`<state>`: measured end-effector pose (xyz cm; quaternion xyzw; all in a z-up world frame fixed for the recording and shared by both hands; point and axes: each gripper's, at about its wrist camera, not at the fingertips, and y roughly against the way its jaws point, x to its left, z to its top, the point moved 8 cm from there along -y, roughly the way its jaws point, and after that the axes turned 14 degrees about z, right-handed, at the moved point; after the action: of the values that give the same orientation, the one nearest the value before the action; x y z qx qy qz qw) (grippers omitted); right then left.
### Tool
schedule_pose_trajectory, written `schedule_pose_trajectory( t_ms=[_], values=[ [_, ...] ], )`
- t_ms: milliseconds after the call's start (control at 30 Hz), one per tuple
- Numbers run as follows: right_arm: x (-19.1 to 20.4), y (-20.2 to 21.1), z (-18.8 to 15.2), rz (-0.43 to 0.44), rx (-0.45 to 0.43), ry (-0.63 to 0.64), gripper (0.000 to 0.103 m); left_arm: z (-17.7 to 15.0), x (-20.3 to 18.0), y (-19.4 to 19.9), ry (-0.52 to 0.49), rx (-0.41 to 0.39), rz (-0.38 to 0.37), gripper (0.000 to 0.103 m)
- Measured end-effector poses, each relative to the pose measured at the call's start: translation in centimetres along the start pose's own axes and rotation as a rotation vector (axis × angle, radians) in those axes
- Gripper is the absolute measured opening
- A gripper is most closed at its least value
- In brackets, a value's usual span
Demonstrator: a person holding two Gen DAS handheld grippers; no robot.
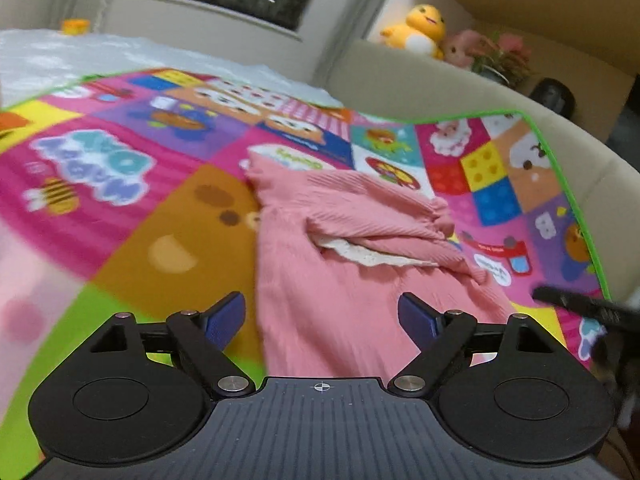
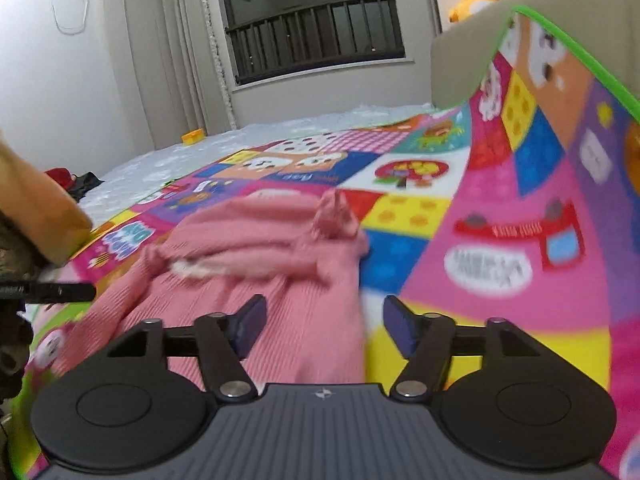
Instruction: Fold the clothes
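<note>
- Pink ribbed garment (image 1: 340, 248) lies crumpled on a bright cartoon-print play mat (image 1: 132, 184), partly folded over itself, with a white lace trim (image 1: 360, 254) showing under one fold.
- Left gripper (image 1: 322, 320): jaws spread wide, nothing between them; blue pads (image 1: 226, 316) hover above the near part of the garment, left finger over the mat's brown patch.
- Right gripper (image 2: 324, 326): jaws also wide, empty; left finger over the pink fabric (image 2: 256, 264), right finger over bare mat (image 2: 500, 216) just past the garment's edge.
- Mat's far right edge, green-bordered, rides up against a beige padded wall (image 1: 420, 80).
- Yellow plush duck (image 1: 420, 30) sits on the ledge behind that wall.
- Dark barred window (image 2: 316, 20) beyond.
- Both views motion-blurred; fine detail uncertain.
</note>
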<state>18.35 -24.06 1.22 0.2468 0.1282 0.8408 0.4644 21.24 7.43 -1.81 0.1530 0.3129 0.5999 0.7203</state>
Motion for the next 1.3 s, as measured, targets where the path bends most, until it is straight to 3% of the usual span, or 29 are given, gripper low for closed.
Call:
schedule_pose_trajectory(
  t_ms=[200, 300, 367, 433, 667, 800, 867, 1067, 1133, 1300],
  values=[
    [-4.2, -8.3, 3.8, 0.024, 0.052, -0.136, 0.068, 2.5, -0.9, -5.7, -0.022, 0.043, -0.047, 0.086],
    [-5.6, -12.3, 4.0, 0.047, 0.099, -0.207, 0.067, 3.7, -1.3, -8.5, -0.027, 0.064, -0.064, 0.079],
    [-5.6, -14.6, 3.7, 0.066, 0.147, -0.192, 0.052, 4.3, -1.1, -9.9, -0.026, 0.067, -0.07, 0.075],
    [-5.4, -16.2, 4.0, 0.052, 0.163, -0.123, 0.046, 4.9, -0.8, -11.2, -0.03, 0.064, -0.069, 0.074],
    [-7.3, -22.2, 8.1, 0.014, 0.161, -0.019, 0.043, 7.9, 0.0, -15.4, -0.029, 0.039, -0.024, 0.074],
    [-7.5, -20.2, 9.2, 0.009, 0.118, 0.001, 0.05, 7.4, 0.3, -13.2, -0.032, 0.025, -0.025, 0.082],
    [-7.2, -17.6, 8.9, 0.002, 0.09, 0.026, 0.067, 6.0, 0.3, -10.4, -0.032, 0.014, -0.028, 0.09],
    [-6.7, -8.3, 4.6, -0.05, 0.041, 0.048, 0.097, 0.8, -2.6, -2.5, -0.097, -0.024, -0.095, 0.095],
    [-7.0, -6.1, 2.4, -0.064, 0.048, 0.001, 0.102, -1.0, -3.9, -1.6, -0.138, -0.024, -0.112, 0.095],
    [-7.9, -3.0, -2.5, -0.073, 0.099, -0.179, 0.103, -4.5, -6.4, -1.6, -0.237, -0.031, -0.101, 0.101]
  ],
)
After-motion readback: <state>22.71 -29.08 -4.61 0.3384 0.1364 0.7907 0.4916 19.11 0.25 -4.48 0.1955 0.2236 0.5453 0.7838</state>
